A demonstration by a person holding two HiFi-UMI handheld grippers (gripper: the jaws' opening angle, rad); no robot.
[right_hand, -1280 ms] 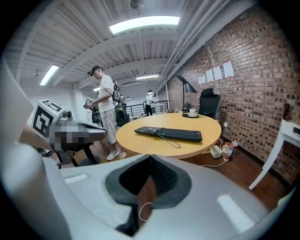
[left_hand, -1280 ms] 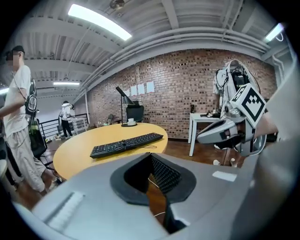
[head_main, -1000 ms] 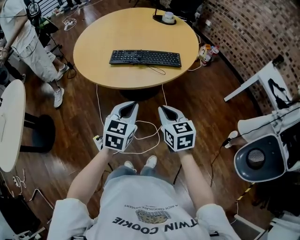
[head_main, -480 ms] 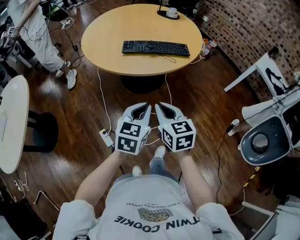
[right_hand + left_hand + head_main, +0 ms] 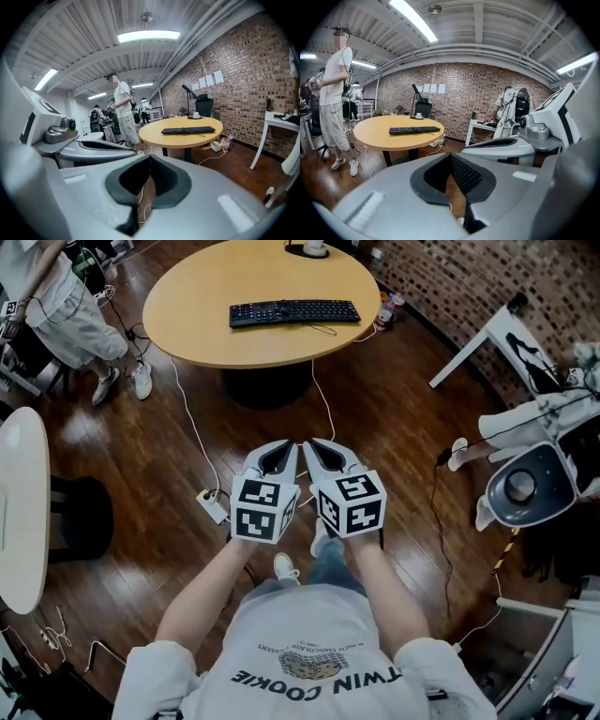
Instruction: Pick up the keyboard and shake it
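A black keyboard [image 5: 294, 312] lies flat on the round wooden table [image 5: 206, 334], its thin cable trailing off its right end. Both grippers are held side by side over the dark wood floor, well short of the table. My left gripper [image 5: 281, 448] is shut with nothing in it, and so is my right gripper [image 5: 315, 446]. The left gripper view shows the keyboard [image 5: 415, 130] far beyond the closed left gripper [image 5: 451, 158]. Past the closed right gripper [image 5: 150, 160], the right gripper view also shows the keyboard [image 5: 188, 130] in the distance.
A person [image 5: 66, 306] stands left of the table. A white cable [image 5: 192, 423] runs from the table down to a power strip [image 5: 214, 506] on the floor. A cup [image 5: 314, 247] sits at the table's far edge. A white desk [image 5: 473, 338] and grey equipment [image 5: 525, 486] stand at right.
The two grippers have drawn closer together, their tips now almost touching. The table and keyboard have shifted upward in the head view, and my feet have stepped.
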